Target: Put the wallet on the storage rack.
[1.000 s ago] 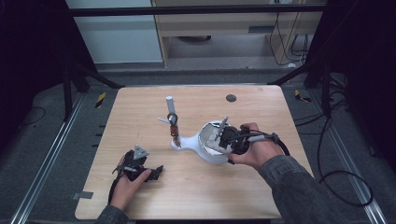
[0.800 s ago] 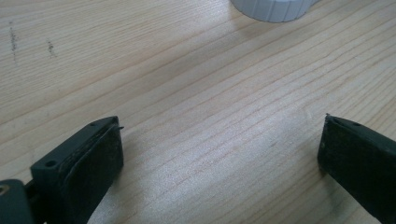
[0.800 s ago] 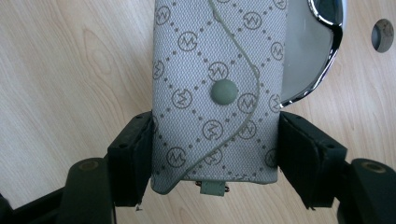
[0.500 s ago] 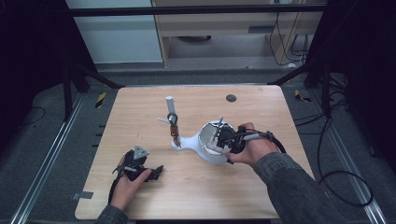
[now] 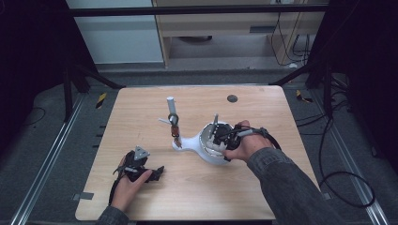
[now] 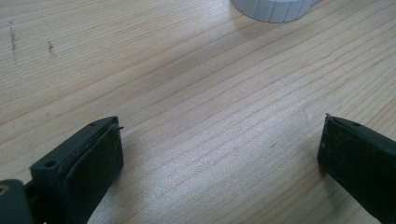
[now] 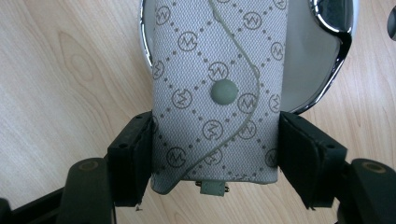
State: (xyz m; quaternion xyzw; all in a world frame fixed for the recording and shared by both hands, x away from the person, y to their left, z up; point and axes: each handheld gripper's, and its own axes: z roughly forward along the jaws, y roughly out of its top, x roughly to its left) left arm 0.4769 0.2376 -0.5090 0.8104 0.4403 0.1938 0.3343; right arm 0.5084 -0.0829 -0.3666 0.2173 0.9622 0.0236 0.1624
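The right gripper (image 7: 215, 154) is clamped on a flat grey fabric pouch (image 7: 217, 93) printed with small circled monograms and dotted diamond lines, closed by a curved flap with a round grey snap button. In the right gripper view the two black jaws press the pouch's long edges from nine and three o'clock, near its lower end, and the rest of the pouch reaches up toward twelve o'clock, over the chrome-rimmed mouth of a white bowl-shaped container (image 7: 308, 60). A small metal fitting shows at the pouch's bottom edge, between the jaws.

In the high view the right gripper (image 5: 220, 137) sits over that white container (image 5: 206, 157), which stands a little to the right of the middle of the light wooden table (image 5: 263, 187). From the container's nine o'clock side a white neck leads to a foot, where a thin upright post (image 5: 172, 117) with a white cylindrical top stands.

The left gripper (image 5: 157, 172) rests low near the table's seven o'clock corner, well apart from the container. Its jaws stand wide with only bare wood between them, and a ribbed white object (image 6: 273, 9) lies at twelve o'clock in its view.
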